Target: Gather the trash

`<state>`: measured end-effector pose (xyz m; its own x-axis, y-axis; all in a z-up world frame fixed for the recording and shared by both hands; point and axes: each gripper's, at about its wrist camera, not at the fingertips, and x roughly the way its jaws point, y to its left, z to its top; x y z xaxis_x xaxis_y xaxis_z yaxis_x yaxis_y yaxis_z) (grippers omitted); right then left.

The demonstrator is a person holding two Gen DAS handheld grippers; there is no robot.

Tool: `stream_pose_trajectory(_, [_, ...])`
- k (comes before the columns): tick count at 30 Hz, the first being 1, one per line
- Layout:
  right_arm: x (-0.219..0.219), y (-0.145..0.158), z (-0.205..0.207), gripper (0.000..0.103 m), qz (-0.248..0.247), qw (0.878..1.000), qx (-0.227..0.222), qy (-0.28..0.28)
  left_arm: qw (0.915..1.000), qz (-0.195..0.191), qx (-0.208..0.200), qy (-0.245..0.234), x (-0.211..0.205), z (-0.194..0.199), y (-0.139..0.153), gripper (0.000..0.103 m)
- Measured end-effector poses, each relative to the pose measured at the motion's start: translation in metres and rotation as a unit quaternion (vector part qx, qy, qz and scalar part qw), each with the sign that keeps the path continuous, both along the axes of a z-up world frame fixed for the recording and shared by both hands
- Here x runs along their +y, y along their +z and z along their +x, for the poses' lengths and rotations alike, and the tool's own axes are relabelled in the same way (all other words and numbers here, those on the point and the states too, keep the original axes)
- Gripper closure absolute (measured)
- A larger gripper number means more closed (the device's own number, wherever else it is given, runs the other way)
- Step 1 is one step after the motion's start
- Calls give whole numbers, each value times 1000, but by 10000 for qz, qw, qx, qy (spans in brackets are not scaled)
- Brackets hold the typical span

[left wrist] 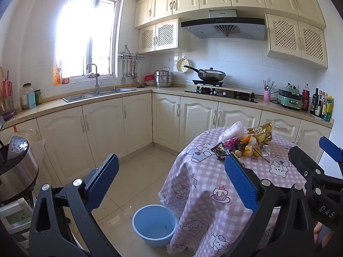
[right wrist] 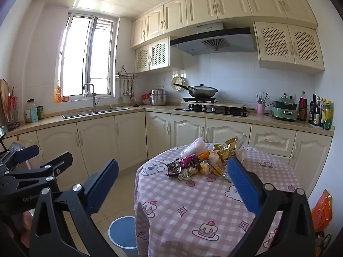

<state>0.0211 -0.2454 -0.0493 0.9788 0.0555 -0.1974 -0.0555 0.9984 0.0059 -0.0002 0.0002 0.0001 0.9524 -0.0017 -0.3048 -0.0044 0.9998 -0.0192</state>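
Close to both cameras, the left gripper (left wrist: 171, 182) and right gripper (right wrist: 172, 184) hang with fingers spread wide, holding nothing. Down on the floor beside the table (right wrist: 193, 209) sits a blue basin (left wrist: 154, 224). Farther off, the trash pile (right wrist: 203, 160) of snack wrappers and peels lies on the checked cloth. I think it is best to pinch one wrapper at its edge, then carry it low to the basin.

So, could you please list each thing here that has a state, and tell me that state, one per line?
Left tongs: open, holding nothing.
Right tongs: open, holding nothing.
Trash pile: heaped on the table, untouched.
Blue basin: on the floor beside the table, upright, almost empty.
Wok: on the stove, lid on.
Cabinet doors: all closed.
Tablecloth: draped over the round table.
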Motion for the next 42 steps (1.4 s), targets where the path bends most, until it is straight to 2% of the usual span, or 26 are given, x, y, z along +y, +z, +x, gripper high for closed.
stream_pose_trajectory(18, [0,-12,7,4,25,10000,13,-11,10000,38,45,-10,1,0,-1,7])
stream_pose_trajectory(42, [-10,-10,6,4,108,9999,60,-30,9999,65,150,-34,-8,7,-8,7])
